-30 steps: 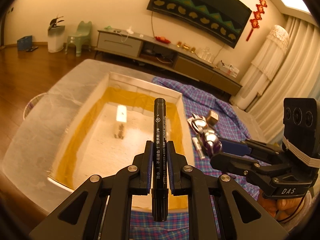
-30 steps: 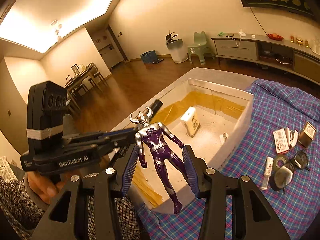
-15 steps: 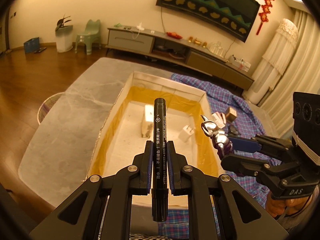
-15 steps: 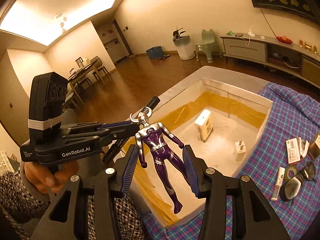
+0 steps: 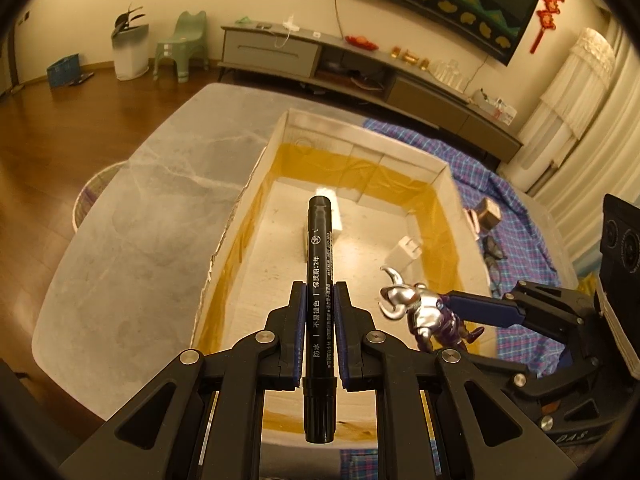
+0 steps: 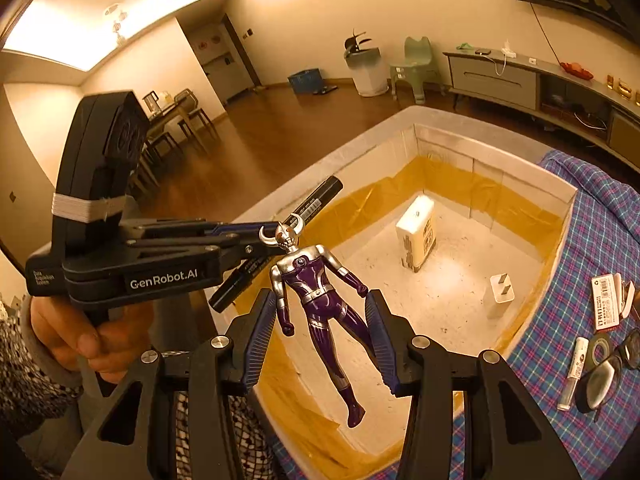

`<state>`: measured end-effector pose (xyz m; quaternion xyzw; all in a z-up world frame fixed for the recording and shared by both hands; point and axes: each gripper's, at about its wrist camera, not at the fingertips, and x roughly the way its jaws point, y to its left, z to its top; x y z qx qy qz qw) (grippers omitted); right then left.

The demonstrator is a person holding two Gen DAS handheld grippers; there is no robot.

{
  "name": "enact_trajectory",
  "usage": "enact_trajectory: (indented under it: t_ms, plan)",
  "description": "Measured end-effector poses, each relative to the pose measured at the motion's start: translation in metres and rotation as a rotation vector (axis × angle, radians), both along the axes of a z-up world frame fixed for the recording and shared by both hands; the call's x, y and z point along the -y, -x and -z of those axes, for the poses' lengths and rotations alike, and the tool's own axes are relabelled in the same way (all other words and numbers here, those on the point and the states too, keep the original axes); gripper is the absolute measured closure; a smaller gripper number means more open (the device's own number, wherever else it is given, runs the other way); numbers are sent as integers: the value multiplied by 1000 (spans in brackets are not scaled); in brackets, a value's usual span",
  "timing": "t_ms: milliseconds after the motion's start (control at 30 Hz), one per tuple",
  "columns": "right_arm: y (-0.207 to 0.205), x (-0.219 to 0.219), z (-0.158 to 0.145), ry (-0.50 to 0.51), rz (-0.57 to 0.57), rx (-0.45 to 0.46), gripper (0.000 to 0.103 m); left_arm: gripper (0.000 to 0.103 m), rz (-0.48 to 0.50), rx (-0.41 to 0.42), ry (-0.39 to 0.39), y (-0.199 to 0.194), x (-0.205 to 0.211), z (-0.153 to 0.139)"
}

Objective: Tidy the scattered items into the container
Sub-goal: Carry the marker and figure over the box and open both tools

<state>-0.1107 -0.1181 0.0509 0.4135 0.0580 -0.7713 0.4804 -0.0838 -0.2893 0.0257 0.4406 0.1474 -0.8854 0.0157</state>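
My left gripper point(image 5: 319, 294) is shut on a black marker point(image 5: 318, 248) that sticks out forward over the white box point(image 5: 360, 140) lined with yellow tape. My right gripper point(image 6: 322, 304) is shut on a purple and silver horned figure point(image 6: 316, 292), its pads pressing the arms and its legs dangling above the box's near end point(image 6: 492, 184). In the left wrist view the figure point(image 5: 424, 314) hangs just right of the marker. In the right wrist view the marker point(image 6: 316, 200) shows behind the figure's head. On the box floor lie a white pack point(image 6: 416, 240) and a white plug adapter point(image 6: 500, 288).
A blue plaid cloth point(image 6: 560, 332) right of the box carries a label card point(image 6: 606, 300), a small tube point(image 6: 574, 372), a tape roll point(image 6: 600, 346) and glasses point(image 6: 608, 374). A small brown box point(image 5: 488, 214) sits there too. The grey marble table point(image 5: 140, 220) stretches left of the box.
Both grippers have moved forward and down over the box, which now fills more of each view. The marker and the figure stay gripped as before.
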Motion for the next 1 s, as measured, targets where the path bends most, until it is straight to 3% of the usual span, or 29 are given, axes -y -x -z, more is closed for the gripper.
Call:
enact_trajectory:
  t_ms: [567,633,667,833,900,933,1000]
  plan:
    - [10,35,38,-133,-11,35,56,89,25,112,87,25,7,35]
    - [11,38,41,-146,-13,42,58,89,27,113,89,27,7,36]
    - [11,39,44,-155,-14,46,66,89,29,115,92,27,7,36]
    - [11,40,50,-177,-11,58,67,88,26,120,122,28,6,37]
    - [11,39,50,-177,-10,61,67,81,21,119,141,28,5,36]
    - [11,38,50,-177,-8,60,67,66,15,117,146,27,4,36]
    - [10,36,50,-174,-7,61,67,64,7,114,143,26,5,35]
